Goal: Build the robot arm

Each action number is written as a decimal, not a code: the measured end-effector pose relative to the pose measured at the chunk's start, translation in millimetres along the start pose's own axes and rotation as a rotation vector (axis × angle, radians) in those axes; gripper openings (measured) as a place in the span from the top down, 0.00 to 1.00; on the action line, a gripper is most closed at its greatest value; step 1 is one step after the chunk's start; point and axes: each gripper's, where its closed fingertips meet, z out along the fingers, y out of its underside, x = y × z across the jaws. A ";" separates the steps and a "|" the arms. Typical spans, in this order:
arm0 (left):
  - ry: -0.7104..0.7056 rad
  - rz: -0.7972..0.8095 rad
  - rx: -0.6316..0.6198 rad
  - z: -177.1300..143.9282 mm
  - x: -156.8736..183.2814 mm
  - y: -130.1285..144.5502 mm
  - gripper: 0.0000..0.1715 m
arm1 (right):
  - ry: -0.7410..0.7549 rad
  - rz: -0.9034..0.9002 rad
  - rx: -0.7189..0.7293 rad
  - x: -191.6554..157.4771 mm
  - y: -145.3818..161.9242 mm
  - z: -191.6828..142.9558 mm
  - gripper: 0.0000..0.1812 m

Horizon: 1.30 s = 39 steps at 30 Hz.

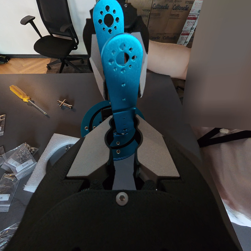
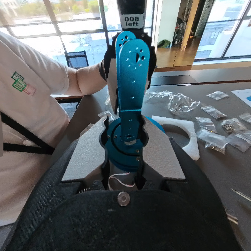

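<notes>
A blue metal bracket (image 1: 122,76) with two upright perforated plates stands on a round blue base (image 1: 86,122) on the dark table (image 1: 40,84). My left gripper (image 1: 124,119) is shut on the bracket's lower strip, just above the base. My right gripper (image 1: 122,95) faces it from the far side. In the right wrist view the bracket (image 2: 131,84) stands over the base (image 2: 119,153), and my right gripper (image 2: 125,119) closes on its lower strip, with a thin gap at the left finger. The left gripper (image 2: 130,97) is behind the plates.
A yellow screwdriver (image 1: 24,97), a small cross wrench (image 1: 64,103), bags of screws (image 1: 23,160) and white foam (image 1: 44,160) lie to the left. Foam (image 2: 190,142), bags (image 2: 211,144) and crumpled plastic (image 2: 176,100) are there too. A person in white (image 2: 27,108) is close by. Less than 4 cm separates the two grippers' tips. Both grippers' tips are roughly 20 centimetres from the small cross wrench (image 1: 64,103).
</notes>
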 end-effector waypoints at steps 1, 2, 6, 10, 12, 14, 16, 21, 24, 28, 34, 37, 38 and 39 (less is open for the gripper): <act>-0.001 0.004 0.000 -0.1 0.1 0.0 0.85 | -0.003 -0.002 0.019 3.2 -1.1 2.0 0.80; -0.004 0.010 0.000 0.1 0.3 0.0 0.85 | -0.008 0.002 0.040 5.8 -1.8 2.4 0.83; -0.004 0.018 0.000 0.6 0.5 -0.3 0.85 | -0.022 0.007 0.103 7.1 -2.8 0.7 0.85; 0.002 0.020 0.012 0.7 0.7 -0.7 0.85 | -0.001 -0.038 0.106 7.1 -2.9 0.3 0.85; 0.004 0.016 0.017 1.3 0.5 -1.1 0.85 | 0.001 -0.034 0.111 7.3 -2.9 -0.3 0.85; 0.003 0.015 0.024 2.1 0.3 -1.8 0.85 | 0.006 -0.039 0.119 7.6 -3.0 -1.4 0.85; 0.002 0.014 0.030 3.0 0.0 -2.5 0.85 | 0.002 -0.028 0.132 7.9 -3.2 -2.7 0.85; -0.004 0.015 0.020 4.4 -0.2 -3.1 0.85 | 0.000 -0.028 0.137 8.4 -3.2 -4.4 0.86; -0.011 0.014 0.012 4.6 0.3 -2.9 0.85 | -0.014 -0.011 0.161 8.0 -3.7 -4.7 0.85; -0.023 0.010 0.017 4.8 0.5 -3.1 0.85 | -0.037 -0.020 0.175 7.7 -0.6 -7.1 0.86; -0.035 -0.009 0.040 5.9 0.5 -4.3 0.85 | -0.032 -0.009 0.151 7.9 1.0 -8.4 0.86; -0.034 -0.018 0.050 7.4 0.4 -5.5 0.85 | -0.044 0.018 0.156 8.3 1.2 -9.8 0.86; -0.034 -0.022 0.056 7.7 0.0 -5.9 0.85 | -0.044 0.024 0.160 8.7 1.3 -10.3 0.86; -0.034 -0.026 0.063 8.0 -0.4 -6.2 0.85 | -0.044 0.029 0.165 9.1 1.3 -10.6 0.86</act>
